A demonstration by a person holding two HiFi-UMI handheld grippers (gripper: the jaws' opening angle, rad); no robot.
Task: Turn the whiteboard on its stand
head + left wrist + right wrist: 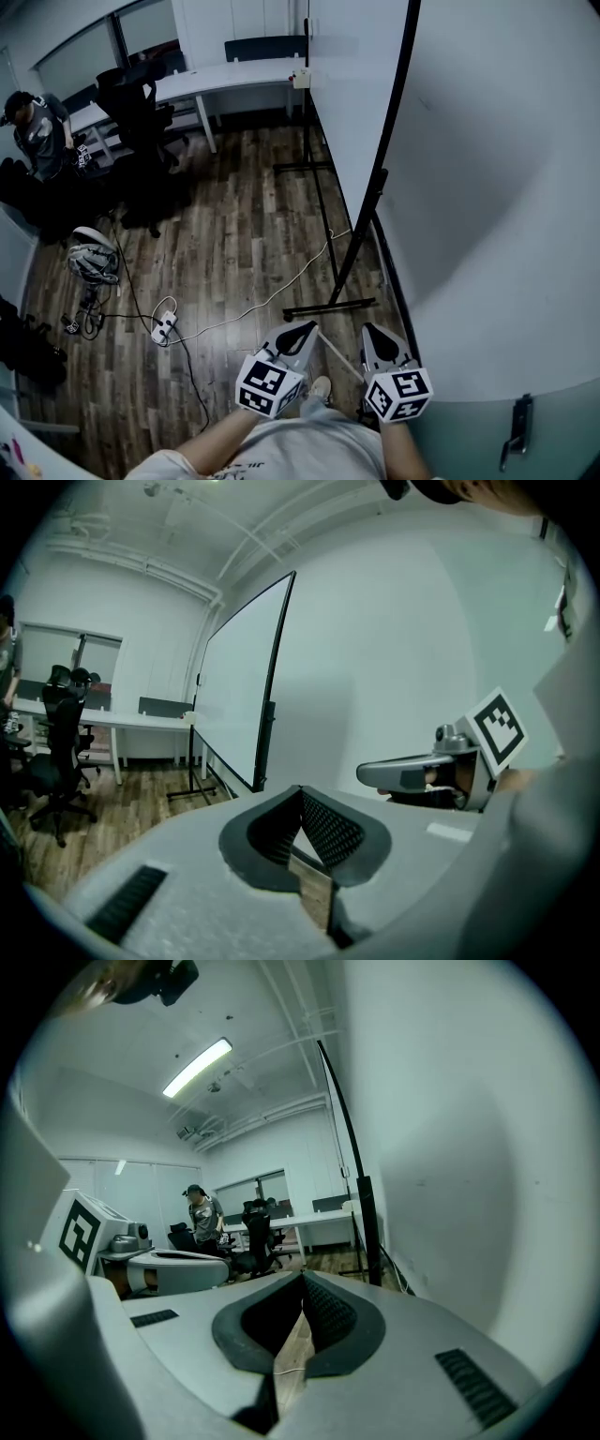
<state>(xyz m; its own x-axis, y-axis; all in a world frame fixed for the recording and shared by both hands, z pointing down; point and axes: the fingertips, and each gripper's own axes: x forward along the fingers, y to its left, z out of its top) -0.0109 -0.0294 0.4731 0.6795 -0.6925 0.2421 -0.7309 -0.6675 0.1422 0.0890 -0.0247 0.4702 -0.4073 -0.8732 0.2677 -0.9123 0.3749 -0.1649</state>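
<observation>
At far left, a bench [234, 80] is kept well apart from the work. The left gripper [306, 328] is held low, its jaws closed on nothing; the right gripper [372, 330] beside it is likewise closed and empty. Both are aimed towards the whiteboard [352, 103], stood edge-on near the wall [506, 187], presumably so its frame can be reached.

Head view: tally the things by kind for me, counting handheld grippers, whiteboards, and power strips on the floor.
grippers: 2, the left gripper and the right gripper
whiteboard: 1
power strip: 1
total: 4
</observation>
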